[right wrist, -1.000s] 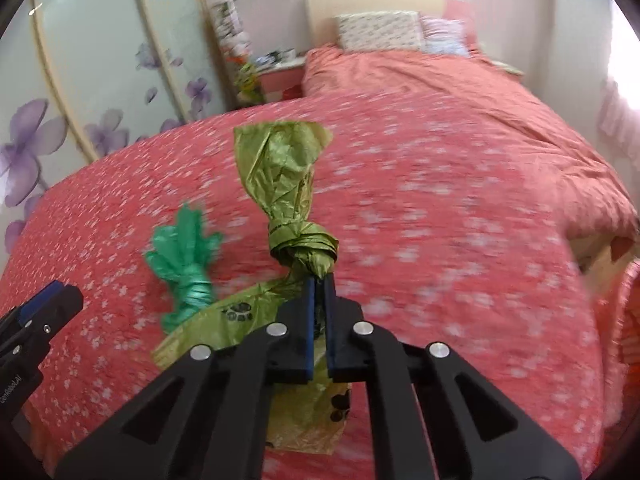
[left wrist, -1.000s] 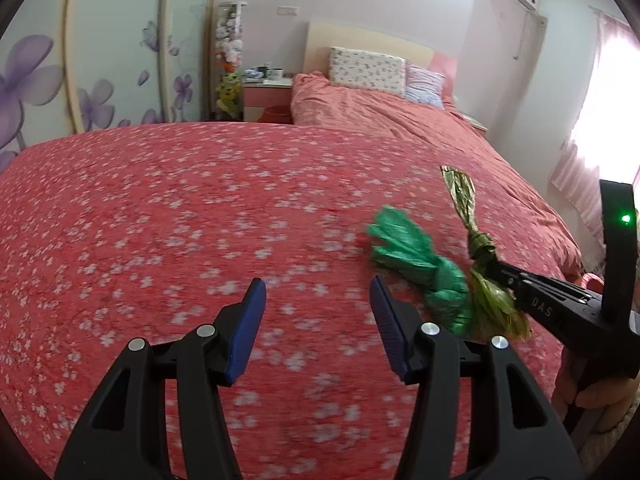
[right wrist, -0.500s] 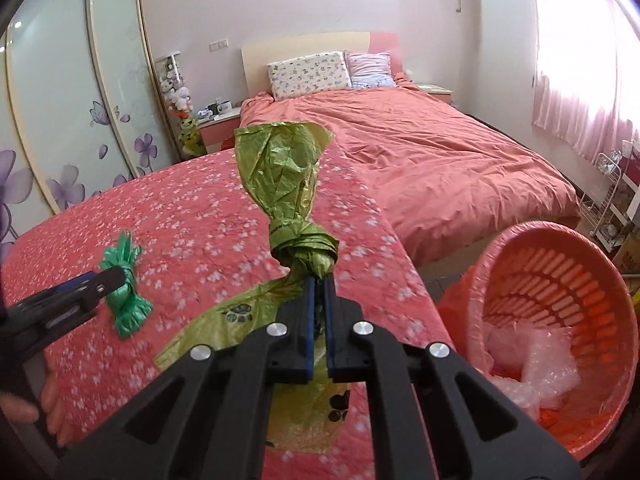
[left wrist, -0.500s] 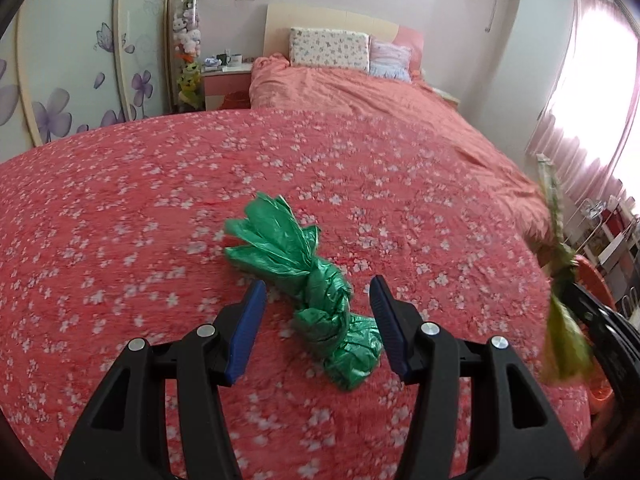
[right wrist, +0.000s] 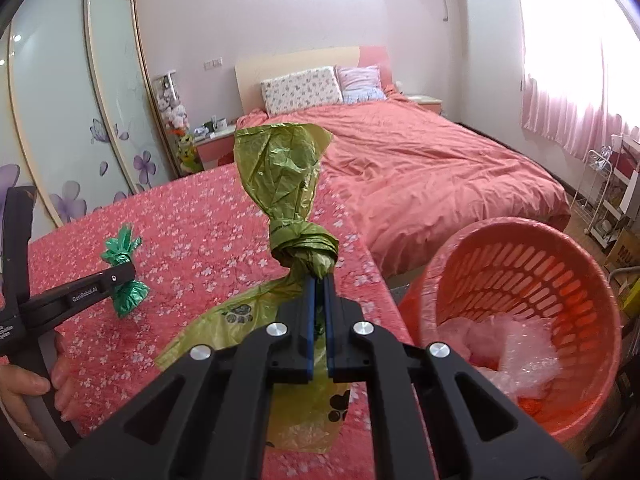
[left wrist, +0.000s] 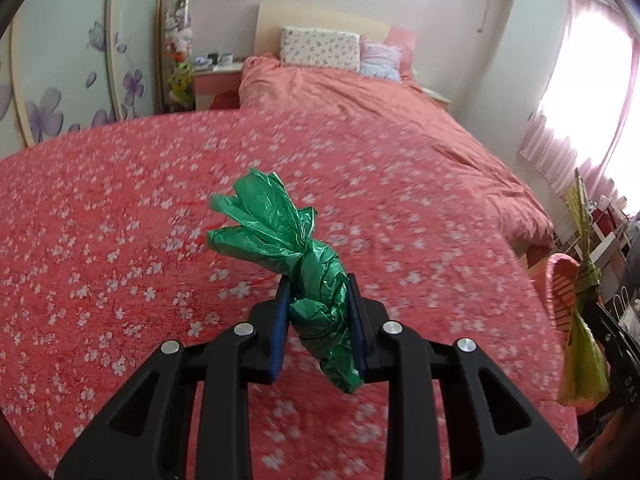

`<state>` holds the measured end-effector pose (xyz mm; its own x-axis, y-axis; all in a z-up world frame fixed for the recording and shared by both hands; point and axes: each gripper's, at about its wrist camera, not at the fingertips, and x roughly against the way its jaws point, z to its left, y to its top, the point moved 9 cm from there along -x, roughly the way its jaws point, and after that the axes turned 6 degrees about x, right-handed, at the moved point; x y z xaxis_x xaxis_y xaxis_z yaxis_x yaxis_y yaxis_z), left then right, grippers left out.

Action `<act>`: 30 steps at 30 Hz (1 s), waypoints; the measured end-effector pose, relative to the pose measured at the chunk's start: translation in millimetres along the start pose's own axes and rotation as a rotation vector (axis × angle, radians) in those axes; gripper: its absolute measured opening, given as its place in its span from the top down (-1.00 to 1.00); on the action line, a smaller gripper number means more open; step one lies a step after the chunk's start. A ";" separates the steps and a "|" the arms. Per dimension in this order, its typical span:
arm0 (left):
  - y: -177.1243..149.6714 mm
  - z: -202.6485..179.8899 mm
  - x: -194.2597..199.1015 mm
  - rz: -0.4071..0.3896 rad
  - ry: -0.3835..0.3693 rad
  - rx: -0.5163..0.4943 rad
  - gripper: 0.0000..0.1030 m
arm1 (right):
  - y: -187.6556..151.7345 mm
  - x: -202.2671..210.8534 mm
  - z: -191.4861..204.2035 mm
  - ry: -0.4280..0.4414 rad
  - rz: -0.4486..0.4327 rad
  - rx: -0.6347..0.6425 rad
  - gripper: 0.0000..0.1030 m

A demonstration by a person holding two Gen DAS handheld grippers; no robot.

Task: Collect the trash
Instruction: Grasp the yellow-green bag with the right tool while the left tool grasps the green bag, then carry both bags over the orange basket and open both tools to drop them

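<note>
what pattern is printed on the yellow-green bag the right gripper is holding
Black paw prints on the yellow-green bag, held in the right gripper; clearest in the right wrist view.

Red floral bedspread [left wrist: 120, 240]; pillows [left wrist: 320, 48] on far bed [left wrist: 400, 120]

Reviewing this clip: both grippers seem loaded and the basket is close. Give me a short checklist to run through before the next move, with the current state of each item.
1. Left gripper shut on the green bag: ok, both pads press its knotted middle.
2. Right gripper shut on the olive bag: ok, clamped just below the knot.
3. Red basket in reach of the right gripper: ok, its mouth tilts toward it.
4. Room in the basket: ok, only clear plastic wrap at the bottom.
5. Olive bag's loose lower part clear of the bedspread: cannot tell.
6. Other trash left on the bedspread: cannot tell, only part of it shows.
</note>
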<state>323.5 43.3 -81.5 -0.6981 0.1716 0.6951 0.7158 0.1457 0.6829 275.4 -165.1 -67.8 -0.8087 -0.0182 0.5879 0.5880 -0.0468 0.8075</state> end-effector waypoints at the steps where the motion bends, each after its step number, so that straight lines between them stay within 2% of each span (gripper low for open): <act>1: -0.1 -4.4 4.4 -0.006 -0.008 -0.007 0.48 | 1.0 4.3 -2.7 -0.005 -0.008 -0.001 0.89; 6: -6.2 -40.3 32.2 -0.033 -0.073 -0.070 0.48 | -0.9 30.1 -18.4 -0.046 -0.046 -0.003 0.89; 16: -24.2 -117.6 62.6 -0.054 -0.187 -0.198 0.48 | -14.1 67.2 -58.7 -0.123 -0.082 -0.040 0.89; 24: -37.8 -158.3 61.4 -0.037 -0.254 -0.257 0.48 | -29.6 80.4 -85.9 -0.153 -0.082 -0.091 0.89; 30: -44.7 -172.1 57.3 -0.035 -0.254 -0.289 0.48 | -36.7 82.8 -99.9 -0.177 -0.077 -0.114 0.89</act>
<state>248.7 -121.0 -33.5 -0.6699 0.4126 0.6173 0.6324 -0.1186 0.7655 185.6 -264.6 -53.6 -0.8306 0.1650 0.5319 0.5109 -0.1542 0.8457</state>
